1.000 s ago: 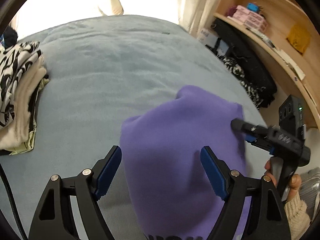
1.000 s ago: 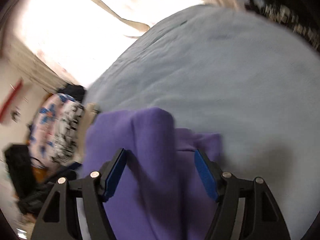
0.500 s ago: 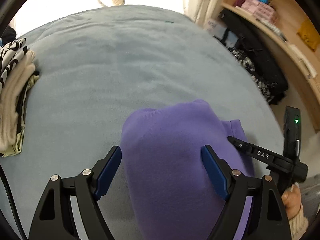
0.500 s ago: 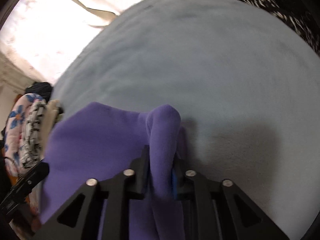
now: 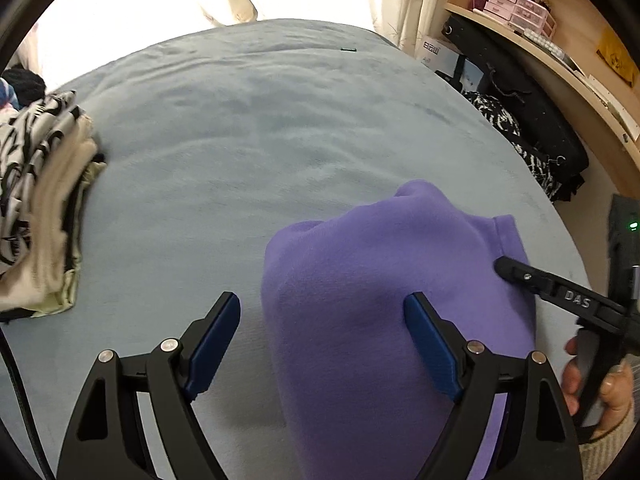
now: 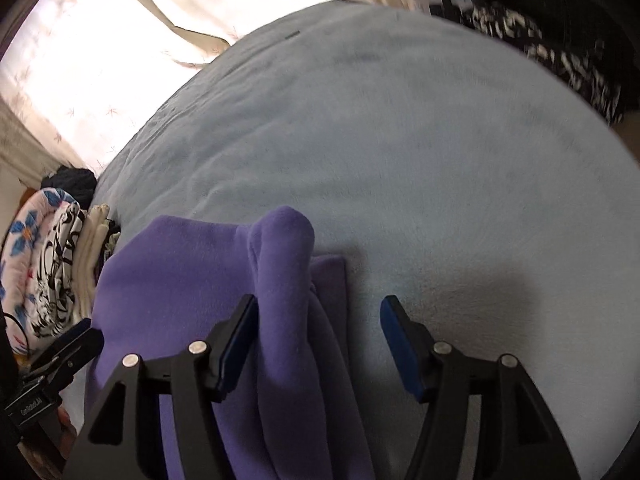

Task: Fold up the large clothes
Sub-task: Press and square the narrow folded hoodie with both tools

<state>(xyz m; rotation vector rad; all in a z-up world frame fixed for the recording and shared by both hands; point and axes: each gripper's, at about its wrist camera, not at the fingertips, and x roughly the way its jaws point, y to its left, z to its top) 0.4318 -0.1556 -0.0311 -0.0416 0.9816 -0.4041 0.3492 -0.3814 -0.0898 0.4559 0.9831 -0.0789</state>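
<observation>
Now both tools, left tool [image 5: 322, 338] and right tool [image 6: 318, 346], gape wide over the purple fleece garment [image 5: 376, 280] on the pale blue bed [image 5: 248, 128].

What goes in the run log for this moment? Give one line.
task: fold large clothes | left gripper: open | right gripper: open | purple garment: bunched on blue blanket

My left gripper [image 5: 322, 336] and right gripper [image 6: 318, 344] are black frames with silver screws and blue-padded fingers [image 5: 212, 340]; "DAS" marks one arm, and a cream knit sleeve [image 5: 608, 450] covers my wrist.
</observation>
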